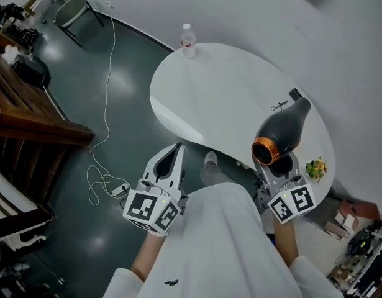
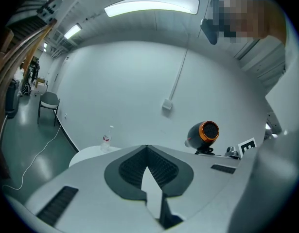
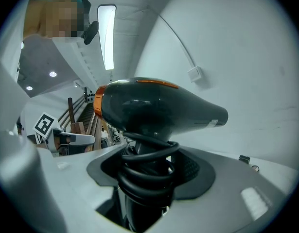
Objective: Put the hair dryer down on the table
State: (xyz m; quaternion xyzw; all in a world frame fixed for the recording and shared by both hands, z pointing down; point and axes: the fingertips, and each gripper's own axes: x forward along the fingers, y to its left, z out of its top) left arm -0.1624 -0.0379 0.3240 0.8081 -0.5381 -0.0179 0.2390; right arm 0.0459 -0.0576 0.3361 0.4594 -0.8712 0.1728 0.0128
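Observation:
A dark grey hair dryer [image 1: 282, 131] with an orange rear ring stands upright in my right gripper [image 1: 282, 164], above the near right part of the white oval table [image 1: 222, 98]. In the right gripper view the jaws are shut on the hair dryer's [image 3: 159, 111] handle, which has its black cord coiled round it, and the right gripper [image 3: 147, 181] grips just below the body. My left gripper [image 1: 177, 148] hangs in front of the table's near edge, shut and empty. In the left gripper view the left gripper's [image 2: 147, 152] tips meet, and the hair dryer [image 2: 203, 135] shows to the right.
A water bottle [image 1: 188, 40] stands at the table's far edge. A small flower pot [image 1: 315, 167] sits at the right end, and a small black item [image 1: 294, 94] lies by the wall. On the floor to the left are a white cable [image 1: 107, 104], a wooden stair rail [image 1: 35, 126] and a chair [image 1: 72, 11].

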